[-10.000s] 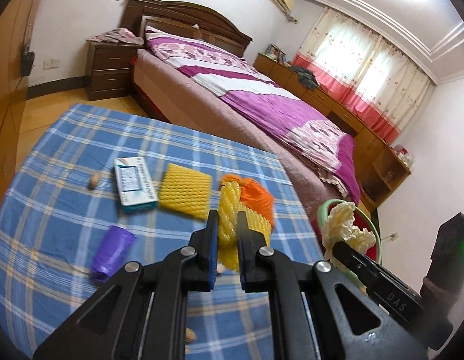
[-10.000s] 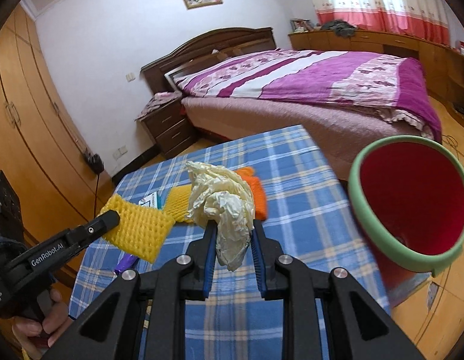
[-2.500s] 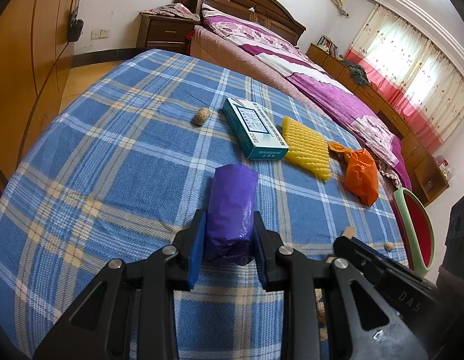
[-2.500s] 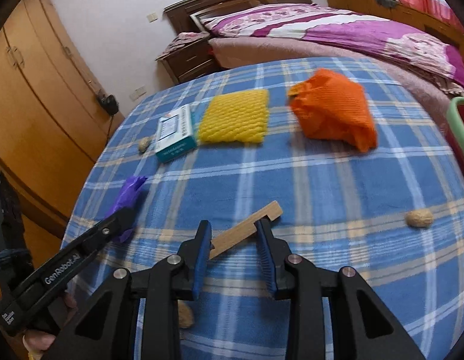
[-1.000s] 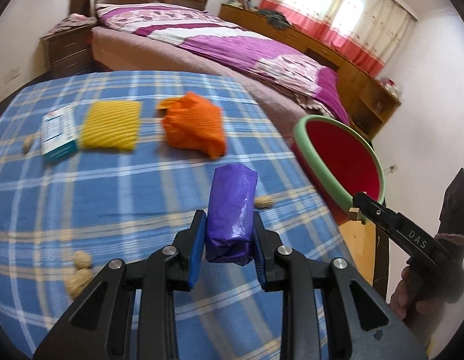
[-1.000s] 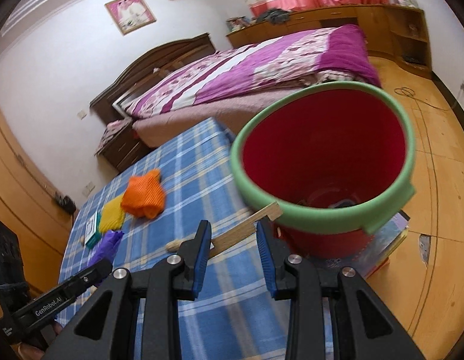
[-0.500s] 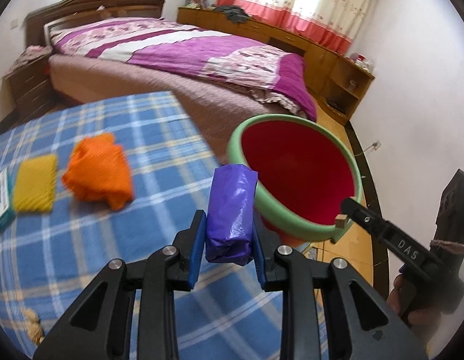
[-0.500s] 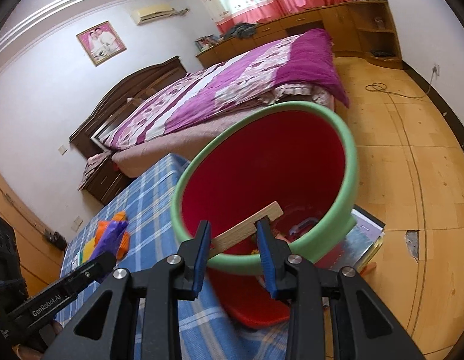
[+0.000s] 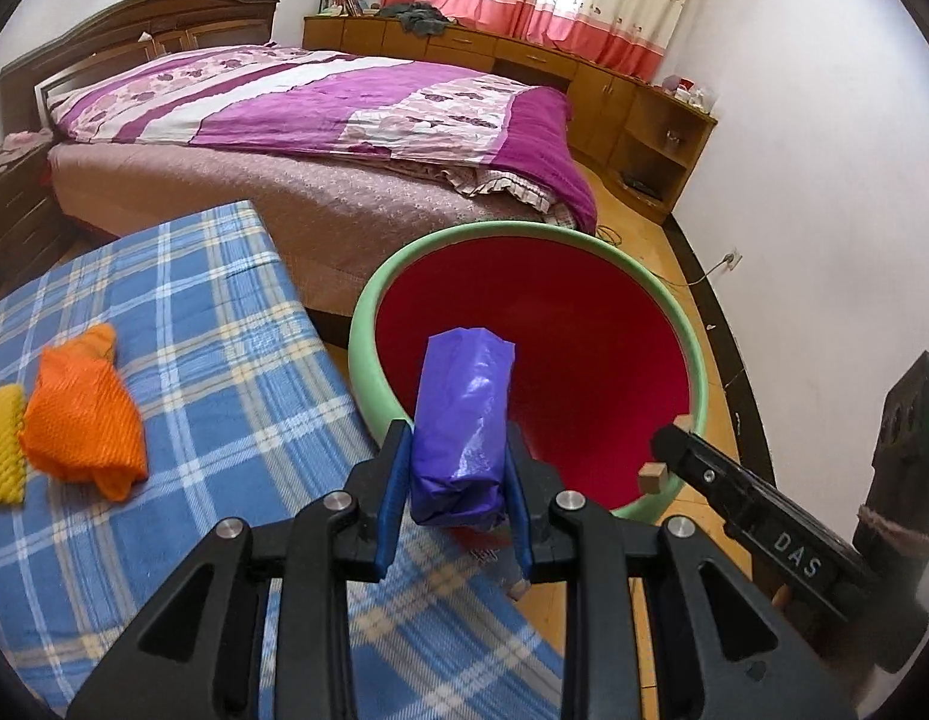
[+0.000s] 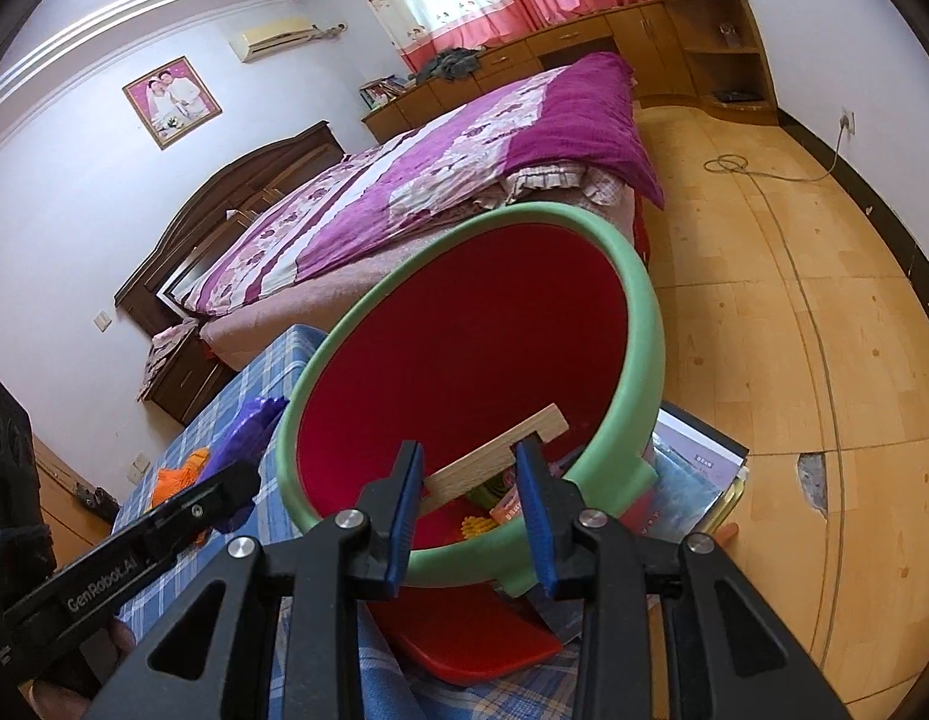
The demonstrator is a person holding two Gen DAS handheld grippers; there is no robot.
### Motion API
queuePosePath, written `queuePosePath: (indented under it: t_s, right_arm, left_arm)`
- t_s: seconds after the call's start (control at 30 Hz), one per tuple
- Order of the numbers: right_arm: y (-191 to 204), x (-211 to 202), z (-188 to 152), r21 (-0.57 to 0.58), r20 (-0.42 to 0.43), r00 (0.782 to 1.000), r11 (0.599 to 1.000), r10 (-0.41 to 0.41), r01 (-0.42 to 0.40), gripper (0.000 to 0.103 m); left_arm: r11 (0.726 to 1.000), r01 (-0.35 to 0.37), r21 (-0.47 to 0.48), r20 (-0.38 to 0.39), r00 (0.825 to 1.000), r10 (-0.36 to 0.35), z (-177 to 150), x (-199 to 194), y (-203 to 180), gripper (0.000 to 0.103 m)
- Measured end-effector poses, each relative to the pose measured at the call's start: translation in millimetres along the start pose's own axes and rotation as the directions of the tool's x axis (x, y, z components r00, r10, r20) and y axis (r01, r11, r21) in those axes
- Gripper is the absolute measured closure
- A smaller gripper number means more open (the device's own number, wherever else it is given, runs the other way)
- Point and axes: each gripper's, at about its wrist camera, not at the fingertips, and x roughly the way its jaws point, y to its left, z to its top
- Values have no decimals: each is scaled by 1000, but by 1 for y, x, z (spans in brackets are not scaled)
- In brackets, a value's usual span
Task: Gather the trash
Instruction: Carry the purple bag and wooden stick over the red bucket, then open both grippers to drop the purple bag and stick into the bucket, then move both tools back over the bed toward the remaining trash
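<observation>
Bedroom | orange net (image 9: 83, 414) on checked cloth (image 9: 224, 372) | bin (image 9: 692, 348) beside

"DAS" in white on the right gripper (image 9: 656, 468) arm (left wrist view); "GenRobot.AI" on the left gripper (image 10: 236, 486) arm.
</observation>
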Motion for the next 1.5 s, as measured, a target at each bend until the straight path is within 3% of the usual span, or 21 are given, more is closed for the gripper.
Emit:
queuePosePath:
  t_s: [0.13, 0.3, 0.4, 0.47, 0.6, 0.8, 0.97, 1.27, 1.4, 1.5]
  right_arm:
    - [-7, 4, -1, 24, -12, 1000, 1000, 17, -17, 67]
    - [-7, 4, -1, 27, -10, 1000, 999, 25, -25, 65]
    - [-7, 3, -1, 34, -8, 999, 999, 33, -33, 62]
    - [-6, 3, -1, 37, -9, 999, 999, 39, -39, 60]
    - [-5, 3, -1, 41, -11, 999, 998, 40, -39, 60]
    - [-4, 2, -2, 40, -13, 999, 998, 43, -42, 55]
    - [1, 1, -3, 31, -23, 999, 998, 48, -48, 50]
    - [14, -9, -5, 15, -12, 998, 998, 54, -54, 42]
    - [23, -12, -8, -2, -14, 998, 998, 58, -58, 39]
    - [30, -12, -9, -12, -21, 998, 998, 60, -61, 39]
  left_arm:
    - [999, -40, 35, 18, 999, 39, 2, 6, -3, 74]
    - [999, -28, 47, 13, 1000, 27, 5, 14, -4, 74]
    - [998, -27, 57, 3, 1000, 27, 6, 18, -5, 69]
    - [998, -32, 58, 5, 999, 31, 5, 18, -5, 61]
    - [998, -36, 57, 12, 999, 35, 3, 16, -5, 61]
    - [998, -52, 18, 11, 999, 52, -1, 7, 4, 60]
    - [997, -67, -33, 13, 998, 68, -8, -6, 17, 51]
    - [991, -102, -87, 37, 994, 106, -13, -33, 41, 49]
    - [984, -137, -115, 45, 989, 143, -15, -45, 57, 48]
    - [972, -189, -140, 43, 980, 196, -19, -52, 69, 40]
